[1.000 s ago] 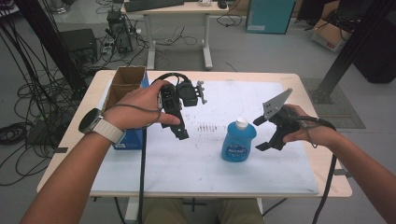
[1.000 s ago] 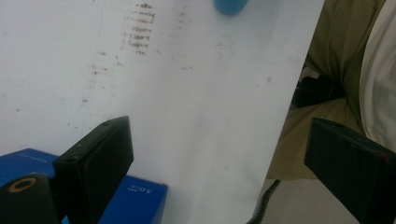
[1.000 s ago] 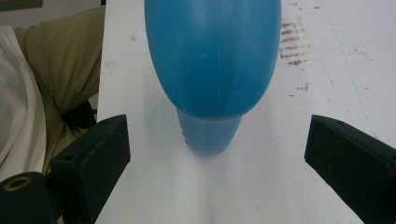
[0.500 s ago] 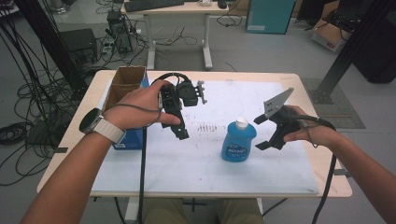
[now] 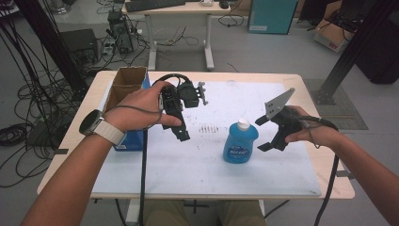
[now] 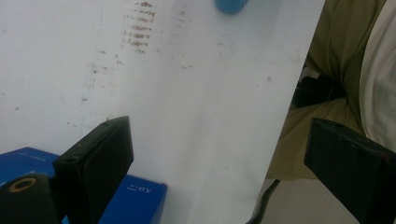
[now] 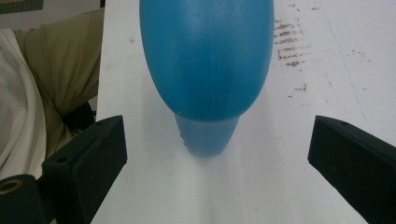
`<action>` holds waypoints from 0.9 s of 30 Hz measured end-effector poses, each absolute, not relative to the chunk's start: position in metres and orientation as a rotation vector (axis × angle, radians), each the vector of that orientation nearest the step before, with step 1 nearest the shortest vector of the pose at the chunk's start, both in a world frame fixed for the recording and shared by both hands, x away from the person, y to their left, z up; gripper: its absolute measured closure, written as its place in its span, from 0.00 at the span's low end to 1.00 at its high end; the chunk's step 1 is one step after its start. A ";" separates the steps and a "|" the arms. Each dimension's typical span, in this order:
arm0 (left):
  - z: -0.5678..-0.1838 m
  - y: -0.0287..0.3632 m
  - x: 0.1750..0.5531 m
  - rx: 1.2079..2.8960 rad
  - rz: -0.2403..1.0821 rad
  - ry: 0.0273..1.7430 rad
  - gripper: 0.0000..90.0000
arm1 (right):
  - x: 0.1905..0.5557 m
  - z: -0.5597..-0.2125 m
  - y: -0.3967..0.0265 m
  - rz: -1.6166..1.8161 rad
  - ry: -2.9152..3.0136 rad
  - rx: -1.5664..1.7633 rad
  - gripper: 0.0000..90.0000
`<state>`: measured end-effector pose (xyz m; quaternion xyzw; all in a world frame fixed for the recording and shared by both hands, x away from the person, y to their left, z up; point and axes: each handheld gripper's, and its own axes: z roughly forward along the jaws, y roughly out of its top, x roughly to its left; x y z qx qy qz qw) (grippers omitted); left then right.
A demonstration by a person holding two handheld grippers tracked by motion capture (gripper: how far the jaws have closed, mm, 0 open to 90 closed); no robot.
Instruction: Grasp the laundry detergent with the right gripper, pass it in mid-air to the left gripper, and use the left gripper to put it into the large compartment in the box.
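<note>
While my right gripper (image 5: pixel 264 134) is hovering spread beside it, the blue bottle (image 5: pixel 240 143) is standing upright on the white mat (image 5: pixel 197 165), untouched.
Right gripper view is showing the bottle (image 7: pixel 208 70) ahead between wide jaws; left gripper (image 6: pixel 219 172) is gaping over bare mat. High view is showing an open cardboard box (image 5: pixel 124 84), contents unclear.

Even, soft overhead light, no harsh glare.
High view sharp w/ slight edge bend; round blue plastic bottle (image 7: pixel 206 65) blurry close-up, faint shadow beneath.
</note>
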<state>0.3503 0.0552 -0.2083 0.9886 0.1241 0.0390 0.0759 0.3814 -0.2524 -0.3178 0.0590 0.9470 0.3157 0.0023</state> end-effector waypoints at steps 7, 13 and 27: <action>-0.207 0.056 0.352 2.983 0.110 0.352 0.09 | 0.382 -0.318 -0.253 0.992 2.971 0.187 0.05; -0.206 0.056 0.352 2.985 0.117 0.350 0.09 | 0.382 -0.318 -0.253 0.992 2.974 0.185 0.05; -0.208 0.055 0.352 2.963 0.115 0.379 0.09 | 0.382 -0.318 -0.253 0.991 2.975 0.183 0.05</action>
